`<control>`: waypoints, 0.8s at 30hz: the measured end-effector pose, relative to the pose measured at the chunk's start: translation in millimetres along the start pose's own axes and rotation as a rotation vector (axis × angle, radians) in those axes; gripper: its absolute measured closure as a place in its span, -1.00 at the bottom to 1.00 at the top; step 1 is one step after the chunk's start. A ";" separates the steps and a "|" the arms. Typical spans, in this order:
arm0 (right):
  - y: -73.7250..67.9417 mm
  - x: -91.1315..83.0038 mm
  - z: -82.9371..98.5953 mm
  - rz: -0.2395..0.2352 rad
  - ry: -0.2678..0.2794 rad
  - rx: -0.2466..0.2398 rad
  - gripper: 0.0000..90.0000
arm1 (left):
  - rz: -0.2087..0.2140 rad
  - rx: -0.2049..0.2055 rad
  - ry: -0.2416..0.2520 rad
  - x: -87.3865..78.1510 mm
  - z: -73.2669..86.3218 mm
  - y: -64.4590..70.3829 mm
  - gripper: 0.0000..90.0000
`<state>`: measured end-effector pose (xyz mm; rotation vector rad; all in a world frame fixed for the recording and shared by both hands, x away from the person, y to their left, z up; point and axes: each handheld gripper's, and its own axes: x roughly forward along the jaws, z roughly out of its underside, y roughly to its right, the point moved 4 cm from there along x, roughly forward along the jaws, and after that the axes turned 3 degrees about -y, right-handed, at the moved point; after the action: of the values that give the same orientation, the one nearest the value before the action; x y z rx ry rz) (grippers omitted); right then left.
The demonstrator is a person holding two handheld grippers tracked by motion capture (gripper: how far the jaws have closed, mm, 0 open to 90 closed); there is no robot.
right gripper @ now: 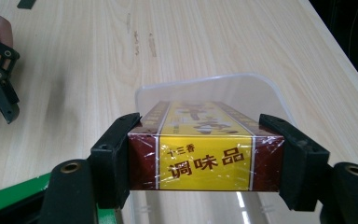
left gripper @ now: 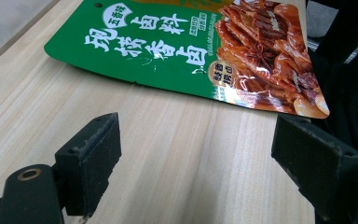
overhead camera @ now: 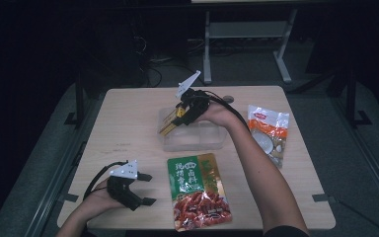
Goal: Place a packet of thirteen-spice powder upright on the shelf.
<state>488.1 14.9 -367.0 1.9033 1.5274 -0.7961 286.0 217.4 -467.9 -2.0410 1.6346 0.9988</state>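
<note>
My right gripper (right gripper: 205, 158) is shut on a yellow and dark red seasoning box (right gripper: 205, 151), one jaw on each side of it. In the high view this box (overhead camera: 170, 121) slants down into the left end of a clear plastic container (overhead camera: 212, 140) at mid table, with the right gripper (overhead camera: 181, 114) above it. A green and red seasoning pouch (overhead camera: 197, 190) lies flat nearer the front edge. My left gripper (overhead camera: 148, 189) rests open on the table to the left of the pouch, nothing between its jaws. In the left gripper view the pouch (left gripper: 191, 46) lies just beyond the open gripper (left gripper: 196, 158).
A clear bag with orange print (overhead camera: 269, 131) lies at the right side of the wooden table (overhead camera: 128, 118). Black brackets sit at the table's edges. A metal stand and cables are on the floor behind the table. The container's rim (right gripper: 214, 81) curves around the box's far end.
</note>
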 end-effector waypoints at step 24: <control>-3.9 24.2 -30.4 -0.008 -0.047 -0.054 -0.30 | 0.009 -0.005 -0.004 1.1 -0.1 1.4 -0.66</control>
<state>491.4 53.8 -365.2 1.8282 1.5140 -0.7896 284.8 216.2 -468.4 -2.0348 1.6421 1.0103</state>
